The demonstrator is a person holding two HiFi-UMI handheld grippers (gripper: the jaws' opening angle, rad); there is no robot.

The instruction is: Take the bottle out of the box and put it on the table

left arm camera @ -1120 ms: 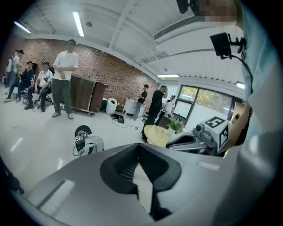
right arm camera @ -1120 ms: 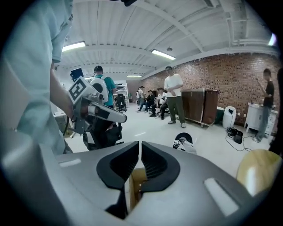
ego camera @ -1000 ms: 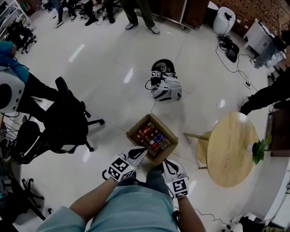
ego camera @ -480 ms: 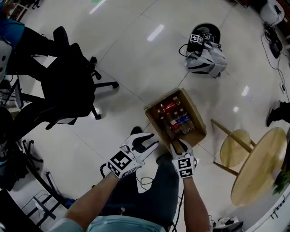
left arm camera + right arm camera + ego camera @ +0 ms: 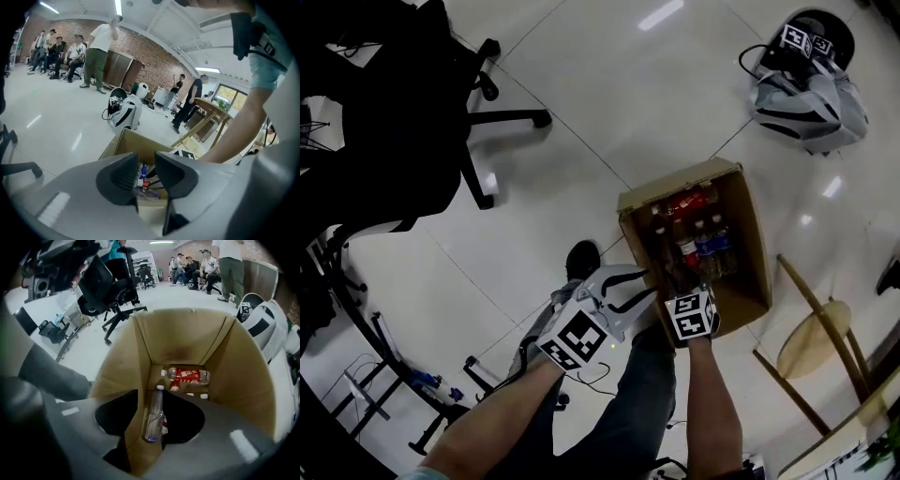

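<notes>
Box (image 5: 753, 246) on floor (image 5: 581, 94), bottles (image 5: 694, 234) inside. Right tongs (image 5: 679, 284) down in box, jaws bit apart, just been opening. Clear bottle (image 5: 153, 420) lies between them, not squeezed. Left tongs (image 5: 146, 174) near box edge, wide apart, just been closing a little, nothing held.

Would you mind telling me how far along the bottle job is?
Done: nothing; the bottles lie in the box. In hand: the right gripper, jaws just opening, hangs over a clear bottle between them, ungripped. Left: grip it, lift it, set it on the table.
</notes>
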